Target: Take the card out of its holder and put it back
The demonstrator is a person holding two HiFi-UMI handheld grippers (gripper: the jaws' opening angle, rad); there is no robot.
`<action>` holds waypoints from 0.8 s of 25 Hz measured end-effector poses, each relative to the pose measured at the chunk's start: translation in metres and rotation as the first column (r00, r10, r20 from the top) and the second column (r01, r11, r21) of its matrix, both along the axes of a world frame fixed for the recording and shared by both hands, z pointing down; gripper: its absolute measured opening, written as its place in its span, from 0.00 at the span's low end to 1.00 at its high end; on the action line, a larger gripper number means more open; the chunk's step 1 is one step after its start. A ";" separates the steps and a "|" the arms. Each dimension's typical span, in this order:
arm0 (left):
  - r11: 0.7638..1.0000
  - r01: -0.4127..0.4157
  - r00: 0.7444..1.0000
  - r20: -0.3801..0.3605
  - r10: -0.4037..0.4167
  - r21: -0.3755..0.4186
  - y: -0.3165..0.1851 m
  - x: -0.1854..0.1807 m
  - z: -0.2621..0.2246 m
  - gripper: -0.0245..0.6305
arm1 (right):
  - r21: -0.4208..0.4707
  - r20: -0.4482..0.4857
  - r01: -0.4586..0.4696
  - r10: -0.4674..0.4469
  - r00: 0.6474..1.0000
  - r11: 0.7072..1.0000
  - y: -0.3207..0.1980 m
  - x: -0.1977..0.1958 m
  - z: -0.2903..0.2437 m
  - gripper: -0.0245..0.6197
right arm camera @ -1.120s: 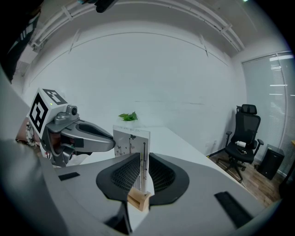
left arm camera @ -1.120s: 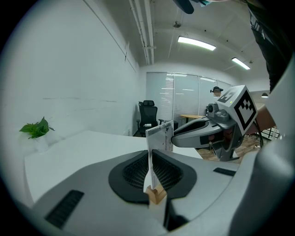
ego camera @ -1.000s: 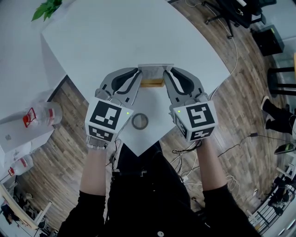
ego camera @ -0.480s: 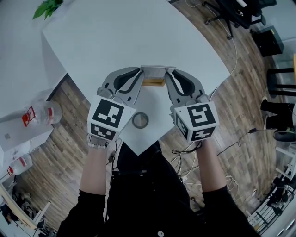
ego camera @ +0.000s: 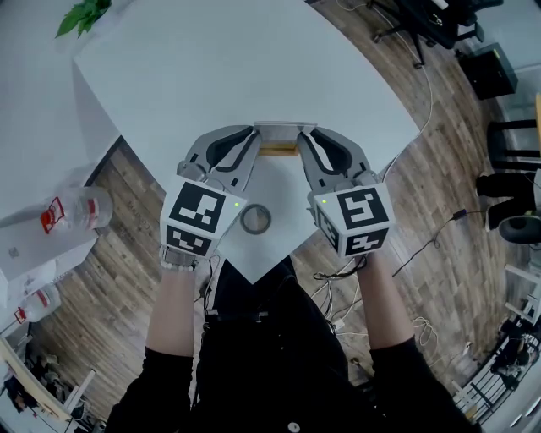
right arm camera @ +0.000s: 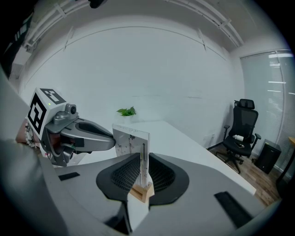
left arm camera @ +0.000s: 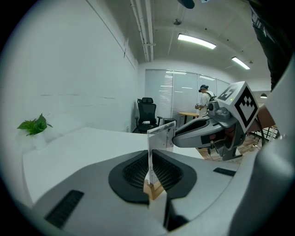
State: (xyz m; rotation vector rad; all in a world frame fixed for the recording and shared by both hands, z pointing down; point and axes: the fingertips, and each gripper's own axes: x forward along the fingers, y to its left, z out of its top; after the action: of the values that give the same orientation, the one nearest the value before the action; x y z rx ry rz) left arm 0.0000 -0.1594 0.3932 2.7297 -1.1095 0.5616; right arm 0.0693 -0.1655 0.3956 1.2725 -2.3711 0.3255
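A clear card (ego camera: pixel 279 130) stands upright in a small wooden holder (ego camera: pixel 279 152) on the white table (ego camera: pixel 211 68). My left gripper (ego camera: pixel 255 138) is shut on the card's left end, my right gripper (ego camera: pixel 302 138) on its right end. In the left gripper view the card (left arm camera: pixel 161 136) rises edge-on between the ribbed pads (left arm camera: pixel 136 173), and the holder (left arm camera: pixel 154 189) sits just beneath. The right gripper view shows the same: the card (right arm camera: pixel 131 143) runs between the pads (right arm camera: pixel 159 174) above the holder (right arm camera: pixel 141 191). The jaws hide the card's lower edge.
A roll of tape (ego camera: pixel 256 221) lies on the table's near corner between my wrists. A potted plant (ego camera: pixel 84 15) stands at the far left. Plastic bottles (ego camera: pixel 76 207) stand on a low surface at the left. Chairs and cables (ego camera: pixel 439 254) lie on the wooden floor at the right.
The right gripper's marker cube has drifted slightly left. Both grippers stay on the card's ends, and the card and holder have not visibly moved.
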 end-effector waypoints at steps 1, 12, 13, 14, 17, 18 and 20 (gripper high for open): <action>1.000 0.000 1.000 0.002 0.000 -0.001 0.000 0.000 0.001 0.09 | -0.002 -0.001 0.000 0.000 1.000 1.000 0.000 0.001 0.001 0.17; 1.000 0.001 1.000 0.026 -0.001 -0.013 -0.003 0.003 0.013 0.09 | -0.018 -0.019 0.007 -0.007 1.000 1.000 -0.003 0.005 0.015 0.17; 1.000 0.001 1.000 0.028 0.000 -0.014 -0.003 0.003 0.015 0.09 | -0.020 -0.022 0.007 -0.008 1.000 1.000 -0.003 0.005 0.018 0.17; 1.000 0.000 1.000 0.030 0.000 -0.016 -0.003 0.004 0.017 0.10 | -0.023 -0.025 0.008 -0.008 1.000 1.000 -0.003 0.006 0.020 0.17; 1.000 0.001 0.999 0.035 0.000 -0.023 -0.005 0.004 0.022 0.09 | -0.031 -0.027 0.010 -0.011 1.000 0.999 -0.004 0.006 0.024 0.17; 1.000 0.001 0.999 0.036 0.000 -0.025 -0.006 0.003 0.023 0.10 | -0.033 -0.026 0.011 -0.012 1.000 0.999 -0.005 0.005 0.025 0.17; 1.000 0.001 0.999 0.037 0.000 -0.030 -0.007 0.003 0.026 0.09 | -0.037 -0.027 0.013 -0.014 1.000 0.999 -0.006 0.003 0.027 0.17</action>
State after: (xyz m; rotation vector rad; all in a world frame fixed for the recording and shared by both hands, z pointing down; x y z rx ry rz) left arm 0.0025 -0.1662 0.4190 2.7036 -1.1014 0.6265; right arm 0.0720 -0.1717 0.4224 1.2366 -2.3394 0.3441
